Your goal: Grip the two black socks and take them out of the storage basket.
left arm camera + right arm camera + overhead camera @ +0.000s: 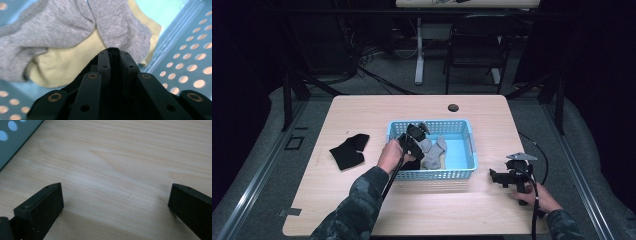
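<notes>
We have the left gripper (pixel 113 53) down in the blue basket (pixel 469 137), its jaws clamped on a fold of a black sock (pixel 113 50) beside the grey and yellow sock (pixel 75 37). It should handle as light, limp cloth, so we pinch a bunched fold. Our right gripper (pixel 116 202) hangs open over the table (pixel 125 152).
</notes>
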Motion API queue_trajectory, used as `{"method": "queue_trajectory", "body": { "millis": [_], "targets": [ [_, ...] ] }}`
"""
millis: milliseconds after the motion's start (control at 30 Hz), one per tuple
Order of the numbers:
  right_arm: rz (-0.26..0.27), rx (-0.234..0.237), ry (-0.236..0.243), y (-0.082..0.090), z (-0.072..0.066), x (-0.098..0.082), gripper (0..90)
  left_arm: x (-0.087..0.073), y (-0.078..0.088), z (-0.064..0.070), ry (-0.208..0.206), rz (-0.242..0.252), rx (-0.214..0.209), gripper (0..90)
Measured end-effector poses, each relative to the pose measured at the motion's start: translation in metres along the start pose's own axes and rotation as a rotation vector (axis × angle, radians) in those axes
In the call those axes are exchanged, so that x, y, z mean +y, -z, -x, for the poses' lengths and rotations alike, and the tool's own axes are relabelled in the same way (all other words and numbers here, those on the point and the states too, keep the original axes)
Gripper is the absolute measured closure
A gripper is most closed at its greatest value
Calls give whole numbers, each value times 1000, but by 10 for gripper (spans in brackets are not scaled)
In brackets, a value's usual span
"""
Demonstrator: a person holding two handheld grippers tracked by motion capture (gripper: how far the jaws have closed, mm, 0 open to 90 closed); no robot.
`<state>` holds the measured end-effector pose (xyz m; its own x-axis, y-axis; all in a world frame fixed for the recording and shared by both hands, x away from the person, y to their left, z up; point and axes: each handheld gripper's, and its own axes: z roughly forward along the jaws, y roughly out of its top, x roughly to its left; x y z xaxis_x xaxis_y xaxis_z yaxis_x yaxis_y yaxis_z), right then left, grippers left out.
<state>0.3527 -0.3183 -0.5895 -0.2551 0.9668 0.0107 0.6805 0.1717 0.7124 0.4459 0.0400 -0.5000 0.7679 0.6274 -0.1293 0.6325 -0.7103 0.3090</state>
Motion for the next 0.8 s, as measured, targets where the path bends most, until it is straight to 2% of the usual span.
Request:
{"method": "queue_trajectory", "body": {
  "millis": [67,100,133,200,367,800],
  "targets": [
    [1,0,-1,0,0,0,0,-1,10,0,-4,26,12,807],
    [0,0,0,0,0,0,0,-1,10,0,-4,26,12,807],
    [1,0,0,0,0,0,0,-2,17,0,-5,52,17,807],
    [1,0,0,0,0,0,0,-2,21,0,-6,56,28,807],
    [0,0,0,0,0,0,0,-4,40,0,-13,103,46,807],
    [0,2,2,0,0,0,0,-6,70,-2,-36,161,70,807]
  ]
}}
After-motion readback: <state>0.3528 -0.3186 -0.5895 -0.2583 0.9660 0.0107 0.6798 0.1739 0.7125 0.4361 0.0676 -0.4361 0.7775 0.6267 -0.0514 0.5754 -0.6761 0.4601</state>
